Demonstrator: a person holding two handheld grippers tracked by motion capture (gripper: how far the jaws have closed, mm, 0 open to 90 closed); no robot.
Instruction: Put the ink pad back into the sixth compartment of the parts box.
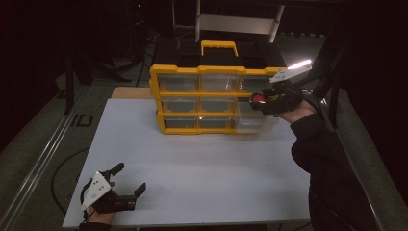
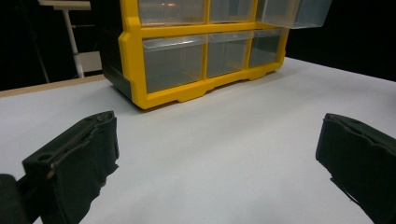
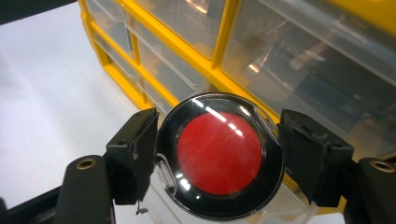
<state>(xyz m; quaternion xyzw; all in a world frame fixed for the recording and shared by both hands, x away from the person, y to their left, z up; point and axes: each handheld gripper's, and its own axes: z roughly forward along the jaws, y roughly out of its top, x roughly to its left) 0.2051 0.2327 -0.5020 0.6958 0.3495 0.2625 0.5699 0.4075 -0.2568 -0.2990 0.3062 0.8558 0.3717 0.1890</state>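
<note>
Left gripper: the left gripper [image 1: 129,179] rests low at the near left corner of the table [image 1: 202,163], held by a hand [image 1: 98,211] that comes in from the bottom edge; its fingers [image 2: 74,158] are spread wide apart with nothing between them and bare table surface beneath.
Table: a pale, flat top with a wooden strip showing at its far left edge.
Right gripper: the right gripper [image 3: 215,154] is raised at the right side of the cabinet's front, carried by a dark-sleeved arm [image 1: 327,163]; its fingers [image 3: 133,154] are closed on the round black object from both sides.
Round object: a round black object with a red centre [image 3: 219,154], glossy, is held off the table just in front of the cabinet's right column, over the pulled-out drawer.
Open drawer: a clear plastic drawer [image 1: 255,118] in the right column stands pulled out towards the near side.
Cabinet: a yellow-framed drawer cabinet [image 1: 192,94] with three rows of clear drawers stands on the far part of the table, a yellow handle [image 1: 219,45] on its black top.
</note>
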